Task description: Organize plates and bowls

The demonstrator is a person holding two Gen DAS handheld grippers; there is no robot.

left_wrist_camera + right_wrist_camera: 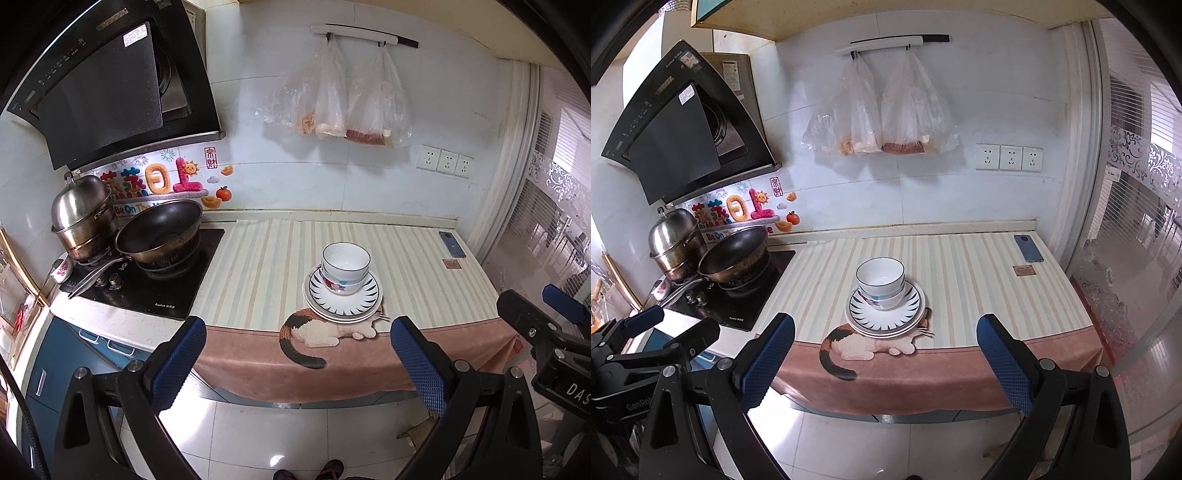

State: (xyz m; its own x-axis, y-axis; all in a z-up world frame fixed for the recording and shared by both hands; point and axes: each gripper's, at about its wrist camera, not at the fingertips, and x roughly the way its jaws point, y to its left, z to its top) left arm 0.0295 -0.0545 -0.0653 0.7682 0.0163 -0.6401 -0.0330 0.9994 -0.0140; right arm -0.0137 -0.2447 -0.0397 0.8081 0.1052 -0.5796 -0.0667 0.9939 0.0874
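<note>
Two white bowls (pixel 345 267) (pixel 881 282) are nested on a stack of plates (pixel 365 306) (pixel 908 314) whose top plate has a dark ray pattern. The stack stands on the striped counter cloth (pixel 266 266) (pixel 979 280), near its front edge. My left gripper (pixel 299 354) is open and empty, held off the counter in front of the stack. My right gripper (pixel 886 354) is open and empty too, also back from the counter edge. The right gripper shows at the right edge of the left wrist view (pixel 546 314); the left gripper shows at the left edge of the right wrist view (pixel 646 332).
A stove (pixel 147 284) (pixel 738 299) to the left carries a dark wok (pixel 159 232) (pixel 735 254) and a steel pot (pixel 83 218) (pixel 677 240). A phone (pixel 452 243) (pixel 1028 247) and a small brown card (pixel 451 264) (pixel 1024 270) lie at the counter's back right. Plastic bags (pixel 343 103) (pixel 882 118) hang on the wall.
</note>
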